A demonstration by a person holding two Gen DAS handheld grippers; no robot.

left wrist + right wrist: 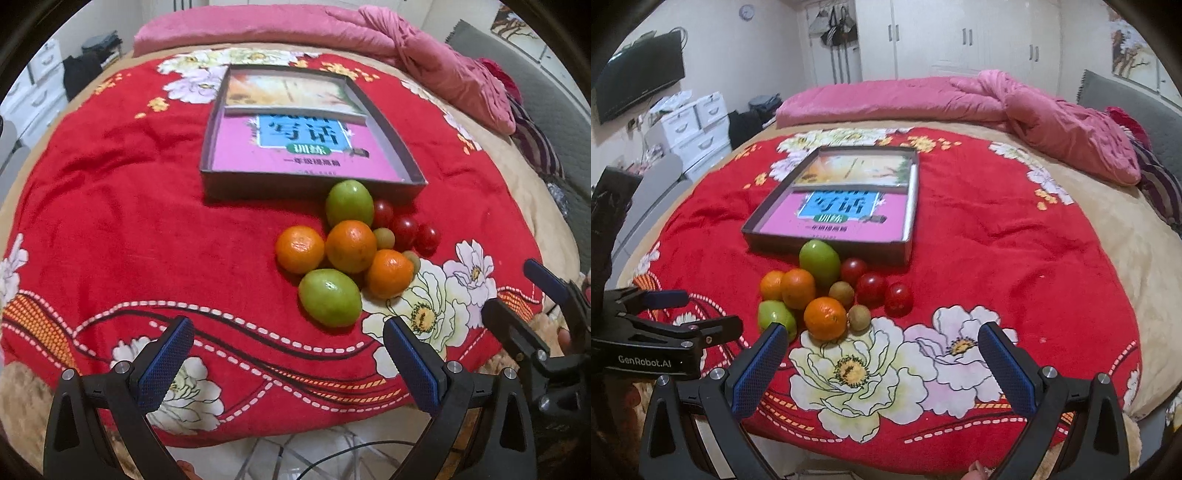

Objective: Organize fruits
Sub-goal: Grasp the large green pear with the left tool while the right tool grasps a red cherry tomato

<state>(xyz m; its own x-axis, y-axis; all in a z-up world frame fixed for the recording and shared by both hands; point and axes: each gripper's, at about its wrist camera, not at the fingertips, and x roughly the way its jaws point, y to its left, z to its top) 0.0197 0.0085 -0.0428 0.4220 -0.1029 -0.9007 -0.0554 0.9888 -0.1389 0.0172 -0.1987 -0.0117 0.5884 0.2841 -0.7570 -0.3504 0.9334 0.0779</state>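
A pile of fruit lies on the red floral blanket [110, 221]: two green fruits [329, 302] [349, 203], three oranges [300, 249], three red cherry tomatoes [405, 229] and two small brownish-green fruits [384, 237]. Behind it stands a shallow grey box [258, 186] lined with book covers. My left gripper [288, 347] is open and empty, just in front of the near green fruit. My right gripper [882, 350] is open and empty, in front and right of the pile [827, 317]. The box shows in the right wrist view [827, 247] too.
A rolled pink quilt [960, 99] lies along the bed's far side. A grey headboard [1137, 107] is at right. White drawers [694, 129] and a wall TV [639, 74] stand at left. The bed's near edge runs just under both grippers.
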